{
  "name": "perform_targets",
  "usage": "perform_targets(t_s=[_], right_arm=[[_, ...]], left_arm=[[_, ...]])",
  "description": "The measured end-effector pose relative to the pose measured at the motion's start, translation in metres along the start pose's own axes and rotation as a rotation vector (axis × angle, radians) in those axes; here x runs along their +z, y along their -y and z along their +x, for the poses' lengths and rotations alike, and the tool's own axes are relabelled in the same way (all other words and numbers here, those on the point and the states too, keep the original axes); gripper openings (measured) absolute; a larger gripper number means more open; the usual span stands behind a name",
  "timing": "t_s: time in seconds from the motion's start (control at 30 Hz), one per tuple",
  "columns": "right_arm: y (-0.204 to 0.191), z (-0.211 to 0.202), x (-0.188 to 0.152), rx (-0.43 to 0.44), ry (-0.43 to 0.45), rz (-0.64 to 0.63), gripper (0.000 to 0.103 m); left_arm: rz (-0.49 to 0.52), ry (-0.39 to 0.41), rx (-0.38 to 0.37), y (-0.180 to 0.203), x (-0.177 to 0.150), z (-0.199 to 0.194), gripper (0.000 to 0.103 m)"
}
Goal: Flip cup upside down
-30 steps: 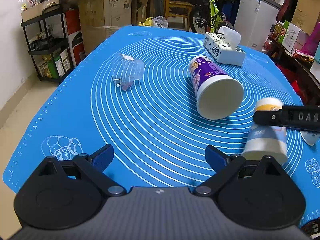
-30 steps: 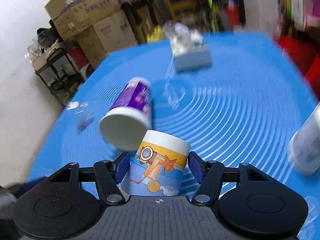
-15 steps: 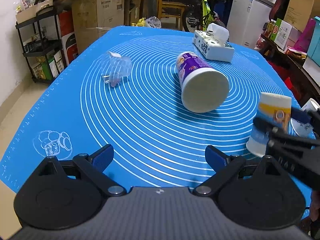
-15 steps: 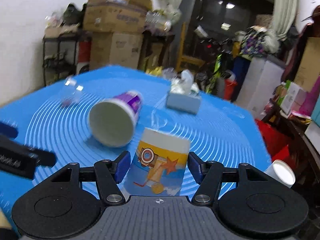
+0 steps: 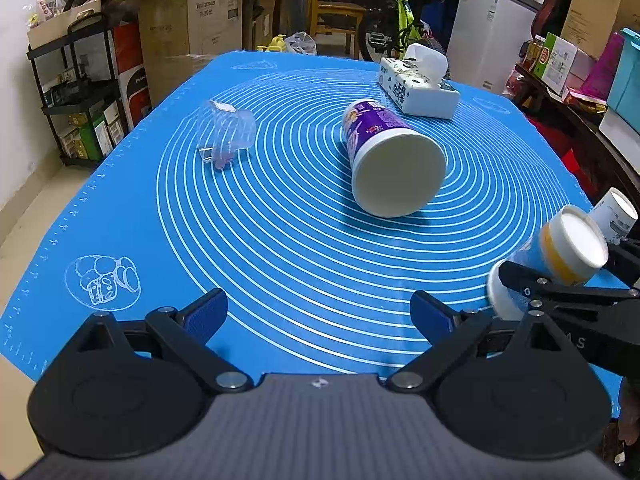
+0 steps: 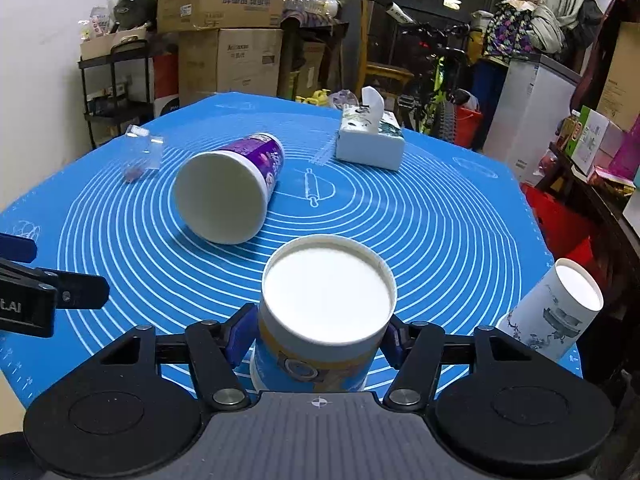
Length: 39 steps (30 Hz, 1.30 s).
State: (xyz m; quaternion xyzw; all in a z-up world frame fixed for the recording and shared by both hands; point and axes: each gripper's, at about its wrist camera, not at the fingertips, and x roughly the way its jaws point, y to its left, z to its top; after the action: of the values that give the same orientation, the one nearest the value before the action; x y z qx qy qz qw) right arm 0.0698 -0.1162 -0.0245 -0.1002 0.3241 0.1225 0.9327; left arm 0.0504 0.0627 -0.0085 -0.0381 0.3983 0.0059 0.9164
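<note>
My right gripper (image 6: 318, 340) is shut on a blue and yellow cartoon paper cup (image 6: 326, 300), its white base facing the camera. In the left wrist view this cup (image 5: 560, 258) is held tilted above the right edge of the blue mat (image 5: 280, 240). My left gripper (image 5: 318, 316) is open and empty over the mat's near edge. A larger purple cup (image 5: 390, 160) lies on its side mid-mat, its flat white end toward me; it also shows in the right wrist view (image 6: 228, 192).
A white cup with a grey print (image 6: 560, 308) stands base-up at the mat's right edge. A tissue box (image 5: 418, 84) sits at the back right. A clear plastic packet (image 5: 226, 136) lies at the left. Boxes, shelves and a bicycle surround the table.
The right gripper has tipped the cartoon cup so its white base now faces the camera. The left gripper has barely moved and stays open.
</note>
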Motion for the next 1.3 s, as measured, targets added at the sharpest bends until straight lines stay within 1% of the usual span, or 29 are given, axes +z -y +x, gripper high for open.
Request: perform_targets(t_s=[0.1,0.2,0.43,0.7,0.97,1.3], right_arm=[[-0.001,-0.005,0.001,-0.006,0.011,-0.008,0.074],[0.001,-0.014,0.0,-0.004,0.018,-0.014,0.076],[0.01,-0.053,-0.009,-0.01,0.041,-0.005,0.078],[0.031,-0.093,-0.029,-0.043,0.025,0.056,0.079],[0.045,-0.112,-0.049,-0.058,0.003,0.094,0.079],[0.047,-0.121,-0.057,-0.051,-0.013,0.098,0.079]], left_arm=[[0.011,0.0,-0.005,0.004,-0.001,-0.002,0.097],[0.02,0.006,-0.012,0.008,-0.003,-0.006,0.097],[0.055,0.018,-0.034,0.022,-0.009,-0.02,0.097],[0.111,0.026,-0.08,0.049,-0.022,-0.04,0.097],[0.17,0.014,-0.103,0.072,-0.041,-0.052,0.097],[0.19,0.002,-0.106,0.083,-0.05,-0.058,0.097]])
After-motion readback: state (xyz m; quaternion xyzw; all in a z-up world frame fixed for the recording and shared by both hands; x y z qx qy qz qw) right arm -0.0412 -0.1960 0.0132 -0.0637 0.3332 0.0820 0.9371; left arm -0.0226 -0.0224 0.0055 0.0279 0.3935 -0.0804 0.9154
